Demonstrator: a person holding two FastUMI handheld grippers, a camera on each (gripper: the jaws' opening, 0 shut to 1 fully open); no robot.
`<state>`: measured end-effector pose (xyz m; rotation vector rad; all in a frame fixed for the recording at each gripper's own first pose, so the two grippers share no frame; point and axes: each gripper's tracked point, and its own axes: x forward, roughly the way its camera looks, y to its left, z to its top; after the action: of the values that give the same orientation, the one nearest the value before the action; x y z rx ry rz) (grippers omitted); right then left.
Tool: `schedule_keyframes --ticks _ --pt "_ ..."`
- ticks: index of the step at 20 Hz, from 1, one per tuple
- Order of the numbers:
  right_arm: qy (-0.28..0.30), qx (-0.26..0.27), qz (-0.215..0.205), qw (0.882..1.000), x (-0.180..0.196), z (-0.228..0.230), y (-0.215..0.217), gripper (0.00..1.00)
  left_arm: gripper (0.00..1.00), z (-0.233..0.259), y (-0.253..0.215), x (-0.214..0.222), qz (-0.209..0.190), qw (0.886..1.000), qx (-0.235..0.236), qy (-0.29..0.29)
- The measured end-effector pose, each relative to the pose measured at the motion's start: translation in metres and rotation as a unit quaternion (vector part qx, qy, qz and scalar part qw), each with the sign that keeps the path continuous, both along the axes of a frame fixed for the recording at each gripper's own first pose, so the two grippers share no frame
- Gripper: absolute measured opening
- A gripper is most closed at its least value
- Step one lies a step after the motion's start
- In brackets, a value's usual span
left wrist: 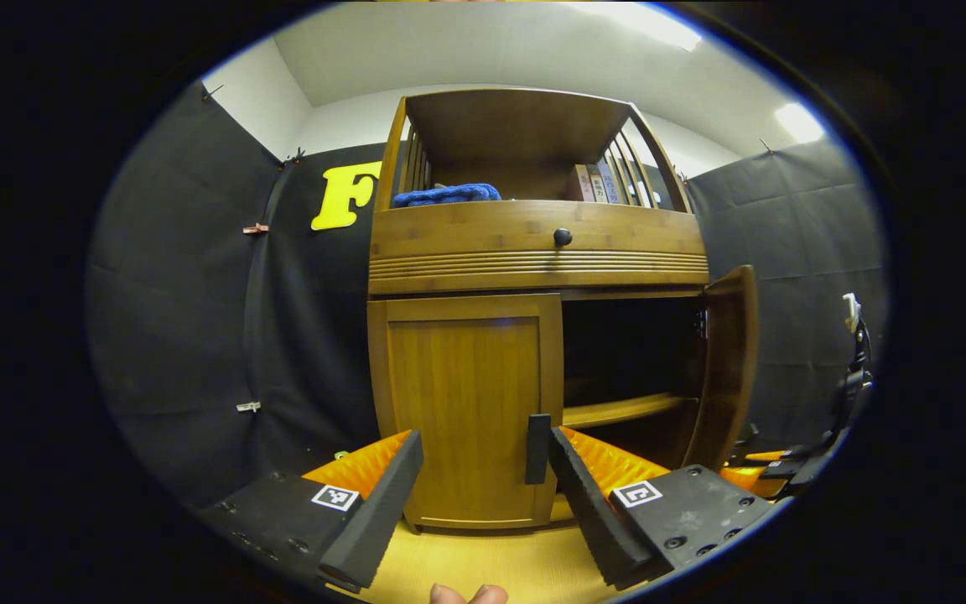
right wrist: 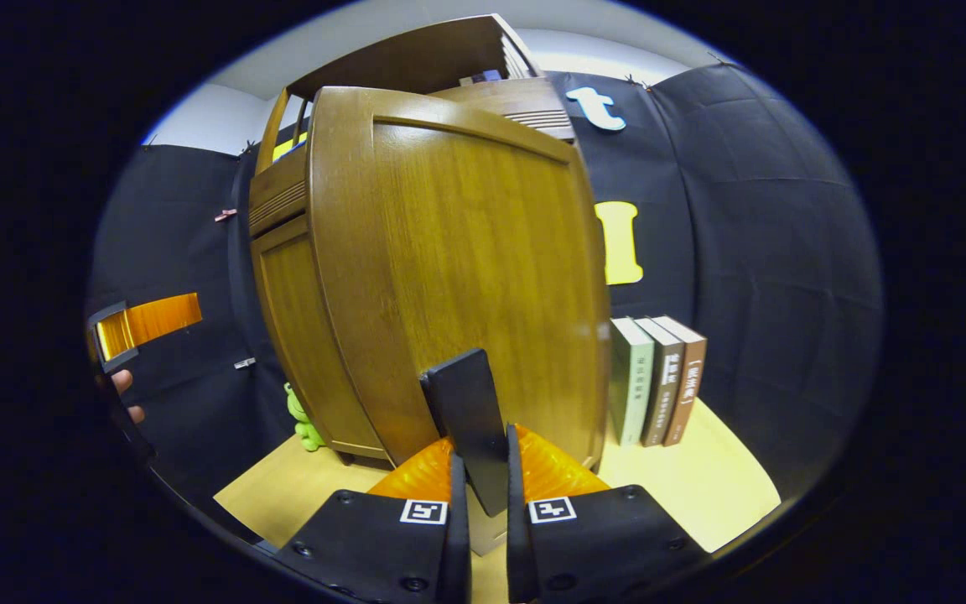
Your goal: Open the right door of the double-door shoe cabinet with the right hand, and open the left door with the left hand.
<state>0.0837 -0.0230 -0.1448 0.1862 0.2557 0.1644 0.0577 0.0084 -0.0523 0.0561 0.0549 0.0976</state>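
My right gripper (right wrist: 480,482) is clamped on the handle (right wrist: 468,419) of the swung-open right door (right wrist: 466,277), while my left gripper (left wrist: 483,478) hangs spread apart before the closed left door (left wrist: 466,403).

Bright ceiling lights (left wrist: 797,122) glare above and right of the shoe cabinet (left wrist: 533,252), whose open compartment lies in deep shadow, while fisheye distortion bows its edges; focus stays sharp.

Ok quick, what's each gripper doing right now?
Left gripper: open, in front of the closed left door, holding nothing.
Right gripper: shut on the right door handle, door swung open.
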Motion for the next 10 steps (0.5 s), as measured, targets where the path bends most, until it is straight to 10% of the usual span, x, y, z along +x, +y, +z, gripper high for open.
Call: schedule_keyframes --ticks 10 --pt "-0.001 -0.004 -0.041 0.999 -0.02 0.018 -0.102 0.05 0.94 0.003 -0.049 0.014 -0.033 0.999 -0.012 0.002"
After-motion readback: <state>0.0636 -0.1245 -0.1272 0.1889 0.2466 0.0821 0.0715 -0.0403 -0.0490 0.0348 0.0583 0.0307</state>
